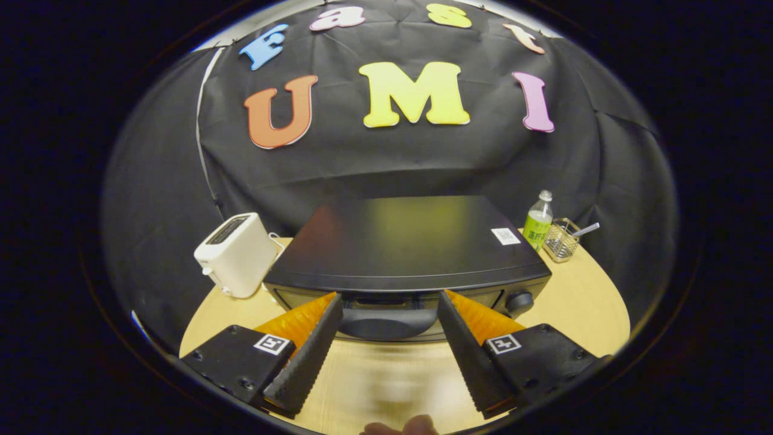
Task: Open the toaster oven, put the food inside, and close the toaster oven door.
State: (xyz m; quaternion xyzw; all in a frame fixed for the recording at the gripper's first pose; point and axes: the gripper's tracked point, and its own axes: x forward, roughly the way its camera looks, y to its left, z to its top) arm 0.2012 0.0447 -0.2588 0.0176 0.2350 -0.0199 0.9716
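Gripper view: hand-held gripper (389, 302) fingers apart, toaster oven (410, 248) handle btwn tips, untouched.

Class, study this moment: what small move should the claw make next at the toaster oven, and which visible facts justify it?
Probably ease forward and close on the door handle. The claw is open, its fingers flanking the handle just ahead, and the toaster oven looks closed, so opening it likely comes first.
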